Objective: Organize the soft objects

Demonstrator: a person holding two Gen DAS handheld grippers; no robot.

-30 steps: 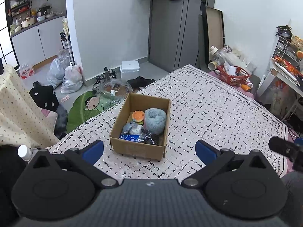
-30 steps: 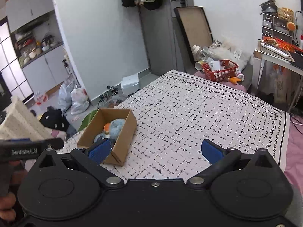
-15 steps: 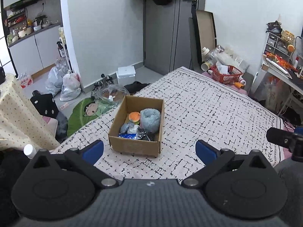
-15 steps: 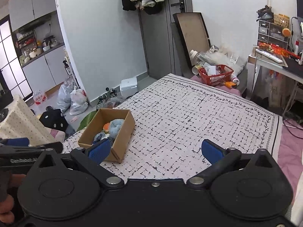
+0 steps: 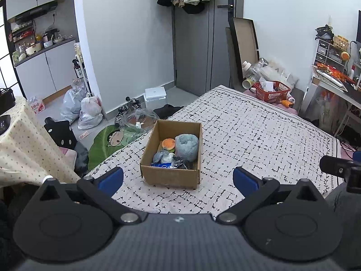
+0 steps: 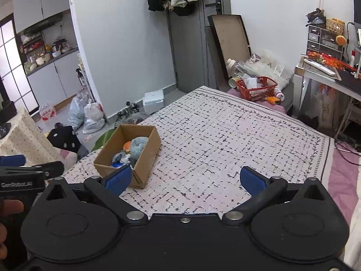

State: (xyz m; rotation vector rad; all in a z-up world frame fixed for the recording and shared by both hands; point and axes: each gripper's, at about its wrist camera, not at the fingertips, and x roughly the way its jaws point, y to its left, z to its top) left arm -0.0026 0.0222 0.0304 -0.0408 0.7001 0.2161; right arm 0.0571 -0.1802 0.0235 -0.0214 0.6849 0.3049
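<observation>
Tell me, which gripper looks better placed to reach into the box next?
Probably the left gripper: the box sits straight ahead between its open fingers. From the right gripper, also open, it lies off to the left.

left wrist: above bed [image 5: 248,131] foot, facing door | right wrist: beside it, rightward | shared: cardboard box [image 5: 171,176], bed

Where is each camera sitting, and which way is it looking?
Left wrist: rides the open left gripper, looking over the bed straight at the cardboard box; the right gripper's tip shows at right.
Right wrist: rides the open right gripper, facing the bed, box at left; left gripper and a hand show.
Shared: box, bed, red basket.
</observation>
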